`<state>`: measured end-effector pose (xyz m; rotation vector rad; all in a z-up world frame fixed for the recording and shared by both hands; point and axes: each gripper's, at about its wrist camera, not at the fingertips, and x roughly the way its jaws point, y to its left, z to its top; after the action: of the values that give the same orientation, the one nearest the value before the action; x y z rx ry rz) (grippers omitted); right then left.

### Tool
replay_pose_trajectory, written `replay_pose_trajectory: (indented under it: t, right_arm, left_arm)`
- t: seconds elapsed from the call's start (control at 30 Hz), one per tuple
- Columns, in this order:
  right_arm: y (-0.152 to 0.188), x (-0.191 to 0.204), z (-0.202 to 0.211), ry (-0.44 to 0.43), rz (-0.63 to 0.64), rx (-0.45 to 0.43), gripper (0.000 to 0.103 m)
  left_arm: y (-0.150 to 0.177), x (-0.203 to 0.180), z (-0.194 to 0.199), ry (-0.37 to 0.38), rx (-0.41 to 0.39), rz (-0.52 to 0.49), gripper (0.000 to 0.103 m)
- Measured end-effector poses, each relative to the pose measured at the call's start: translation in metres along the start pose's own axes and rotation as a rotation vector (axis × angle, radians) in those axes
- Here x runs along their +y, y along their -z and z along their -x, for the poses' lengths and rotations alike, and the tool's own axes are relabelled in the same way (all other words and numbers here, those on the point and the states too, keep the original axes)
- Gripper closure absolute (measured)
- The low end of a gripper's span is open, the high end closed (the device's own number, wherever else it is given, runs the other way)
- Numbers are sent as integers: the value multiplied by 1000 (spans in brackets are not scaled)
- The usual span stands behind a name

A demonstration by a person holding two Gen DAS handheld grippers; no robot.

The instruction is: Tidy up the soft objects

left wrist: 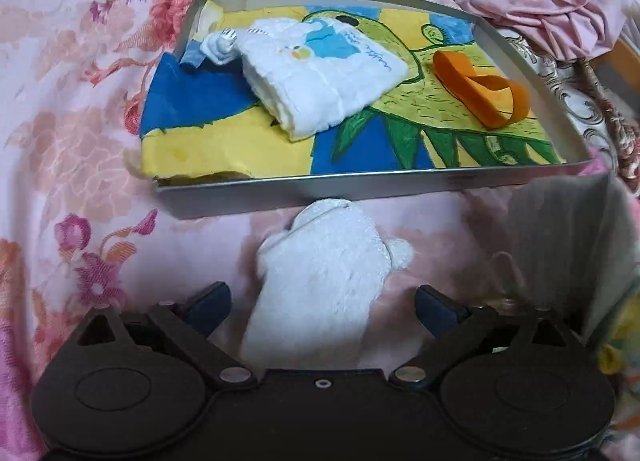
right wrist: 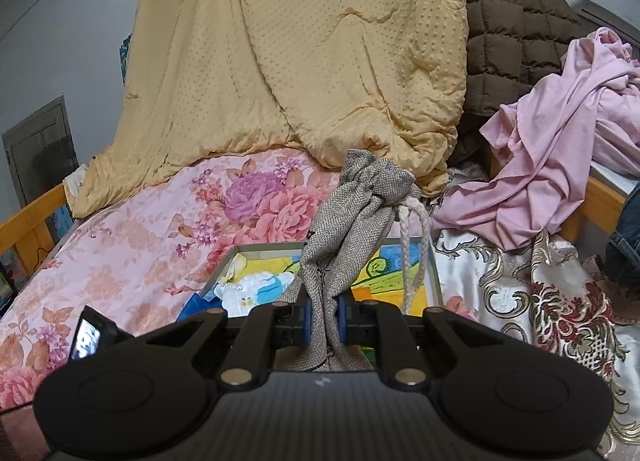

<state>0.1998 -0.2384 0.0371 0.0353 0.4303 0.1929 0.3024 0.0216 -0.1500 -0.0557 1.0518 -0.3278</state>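
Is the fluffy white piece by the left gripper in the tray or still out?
Out. The fluffy white piece lies on the floral bedspread, in front of the tray, between the open left gripper.

In the tray (left wrist: 532, 73) a folded cloth (left wrist: 324, 77) lies left of a band (left wrist: 480, 95); a plush toy (left wrist: 320, 281) lies before it.

White plush toy (left wrist: 320, 281) beside tray (left wrist: 280, 191)

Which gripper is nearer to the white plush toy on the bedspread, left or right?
Left. The left gripper hangs open with the white plush toy between its fingers. The right gripper is shut on the grey drawstring pouch, above the tray.
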Motion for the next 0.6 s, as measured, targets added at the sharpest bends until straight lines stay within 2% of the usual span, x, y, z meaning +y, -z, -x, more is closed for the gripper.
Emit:
replay_pose_trajectory:
  t: [0.03,0.07,0.17,0.23,0.33,0.6]
  right_arm:
    - [0,-1,1,0,-1,1,89]
    - [1,-1,2,-2,-2,1,89]
    - [3,0,4,-5,4,0,89]
    - [5,1,5,-9,11,0,89]
    - [9,4,4,-16,17,5,89]
    - [9,13,-1,-26,35,6,89]
  left_arm:
    - [1,-5,2,-8,-13,-22,20]
    - [2,-9,7,-8,-48,-39,42]
    - [6,-4,34,54,-120,22,42]
    - [11,-6,53,29,-183,29,42]
    - [18,-5,89,38,-263,44,42]
    - [-16,-16,138,58,-434,54,42]
